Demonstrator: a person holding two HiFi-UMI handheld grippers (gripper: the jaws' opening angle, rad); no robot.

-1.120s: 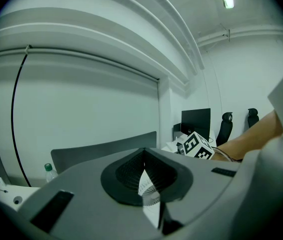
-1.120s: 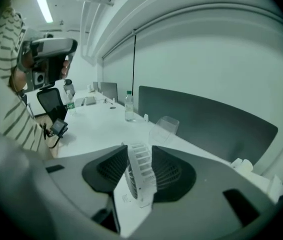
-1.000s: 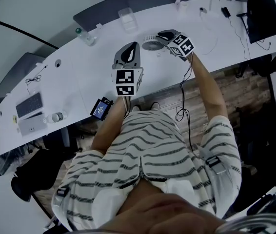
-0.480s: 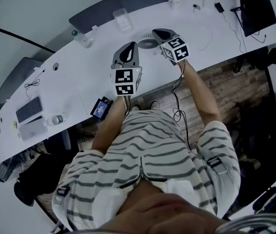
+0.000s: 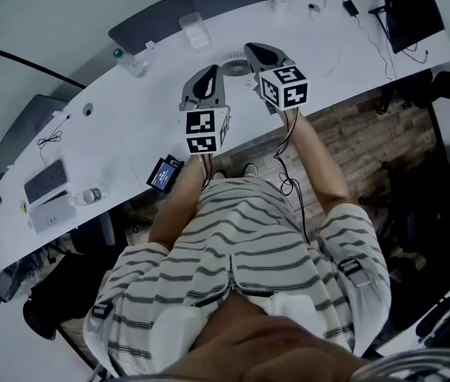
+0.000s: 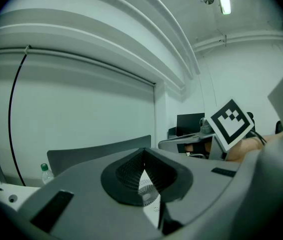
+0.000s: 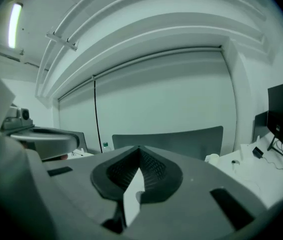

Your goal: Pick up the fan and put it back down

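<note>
Find the fan (image 5: 235, 60) resting on the white desk (image 5: 129, 110), upper middle of the head view, just between the tips of the left gripper (image 5: 209, 76) and the right gripper (image 5: 250, 51). Read both 2-jaw grippers as pinched fully together, holding nothing. Expect a light, stiff plastic body with a thin, easily bent grille; take hold at the outer rim, squeezing gently, never across the blades.

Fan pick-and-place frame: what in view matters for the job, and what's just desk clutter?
Job:
fan, standing on the desk
left claw, shut, empty
right claw, shut, empty

Lying about:
water bottle
clear container
keyboard
monitor
</note>
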